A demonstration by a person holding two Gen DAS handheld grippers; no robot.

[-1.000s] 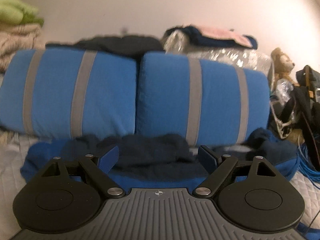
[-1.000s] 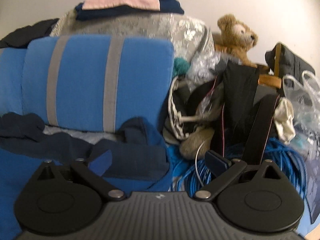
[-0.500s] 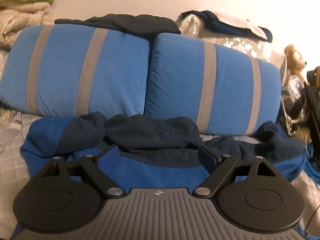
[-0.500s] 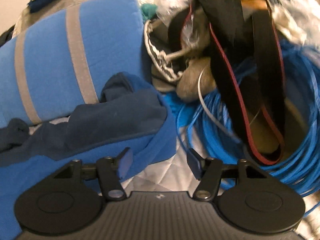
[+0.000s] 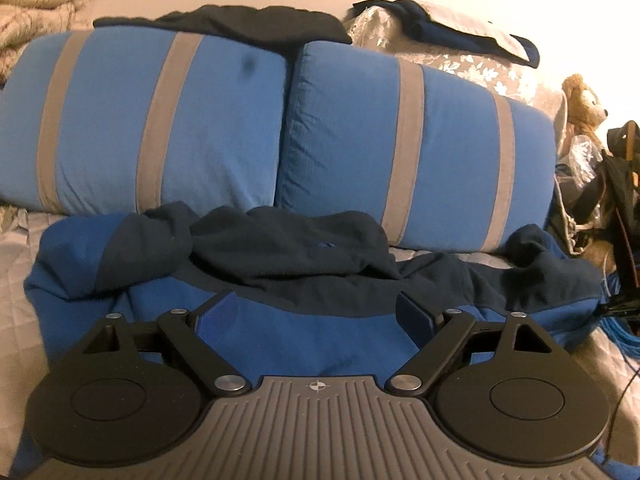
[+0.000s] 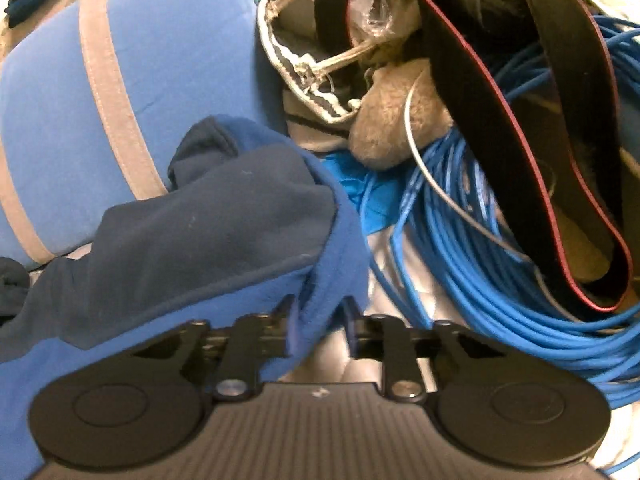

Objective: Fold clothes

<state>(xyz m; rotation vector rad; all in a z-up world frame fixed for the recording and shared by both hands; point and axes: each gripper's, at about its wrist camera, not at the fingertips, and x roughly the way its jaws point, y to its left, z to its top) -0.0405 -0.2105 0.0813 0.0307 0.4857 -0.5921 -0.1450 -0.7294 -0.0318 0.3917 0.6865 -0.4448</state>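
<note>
Right claw: the right gripper point(image 6: 318, 316) has its jaws drawn close together, pinching a fold of the blue garment point(image 6: 192, 240) at its edge.
Left claw: the left gripper point(image 5: 316, 312) is spread wide with nothing between its fingers, hanging just above the garment's bright blue body point(image 5: 304, 336).
Garment: it lies crumpled on the pale quilted bed cover point(image 5: 18, 248), directly ahead of both claws; its dark navy upper part is bunched just beyond the left claw's fingertips.
Right of the right claw: a coil of blue cable point(image 6: 472, 264) lies just beside the pinched edge, with a black red-edged strap point(image 6: 500, 112) over it.
Beyond the garment: two blue pillows with grey stripes point(image 5: 160, 128) stand side by side, touching.
Farthest: dark clothing point(image 5: 256, 24) lies on top of the pillows; a teddy bear point(image 5: 582, 100) sits far right.
</note>
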